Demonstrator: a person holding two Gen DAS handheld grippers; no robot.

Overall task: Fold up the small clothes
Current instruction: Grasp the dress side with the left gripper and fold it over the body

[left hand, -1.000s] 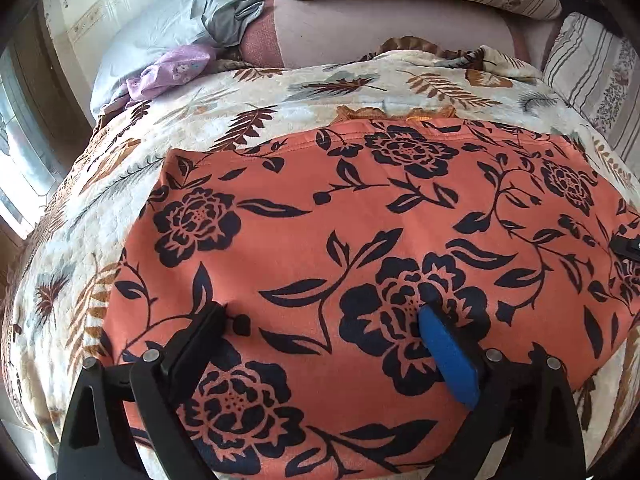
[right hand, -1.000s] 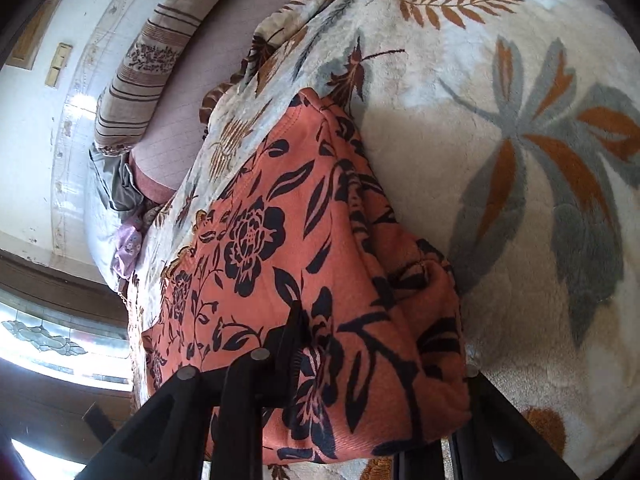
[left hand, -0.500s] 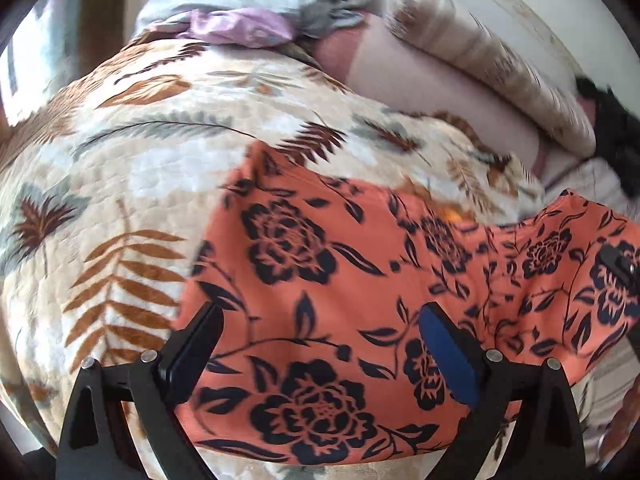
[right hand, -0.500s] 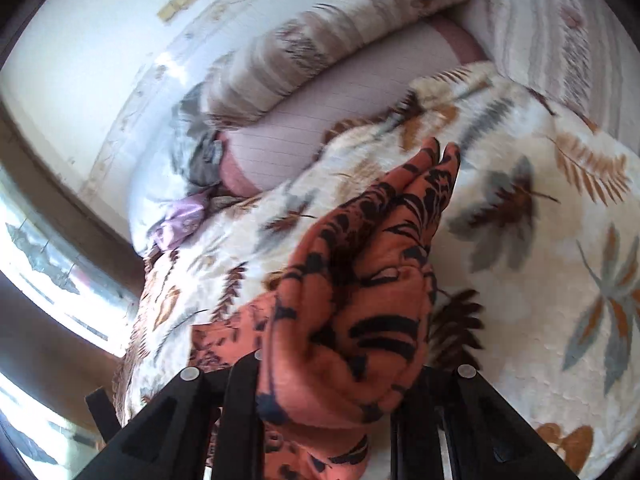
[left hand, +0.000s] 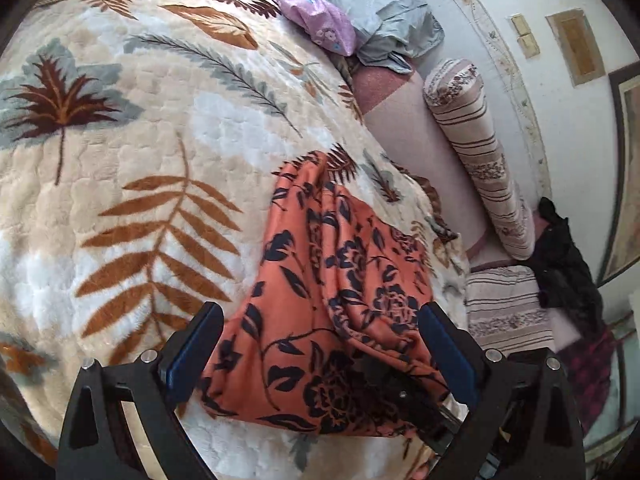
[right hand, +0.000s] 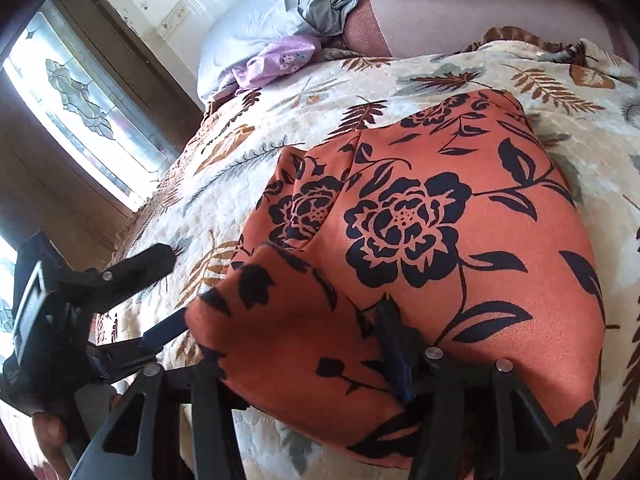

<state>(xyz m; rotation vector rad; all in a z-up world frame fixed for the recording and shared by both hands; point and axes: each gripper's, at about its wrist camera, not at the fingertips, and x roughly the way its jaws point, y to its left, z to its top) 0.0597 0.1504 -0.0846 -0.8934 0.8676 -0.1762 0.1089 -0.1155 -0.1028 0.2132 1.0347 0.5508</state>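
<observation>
Nearest the right wrist camera, the right gripper (right hand: 304,344) is clenched on a doubled corner of the orange floral garment (right hand: 440,216), the cloth bunched between its fingers. Just beside the garment's near edge, the left gripper (left hand: 320,344) has its jaws spread wide and grasps nothing; the fabric only lies between and beneath the blue pads (left hand: 444,348).

The garment lies on the leaf-patterned blanket (left hand: 132,128), one side already laid over the rest, so a fold line runs across it. From the left wrist view the far end looks gathered and rippled, though the fisheye makes it hard to be sure how flat it sits.

The step in hand appears to be carrying the held corner across to finish a fold. Next, that corner needs setting down square with the edge under it, while the free gripper pins or smooths the layer.

Beyond the garment, toward the headboard, lie a lilac cloth (right hand: 276,60), a grey pillow (right hand: 272,12) and a striped bolster (left hand: 480,152).
</observation>
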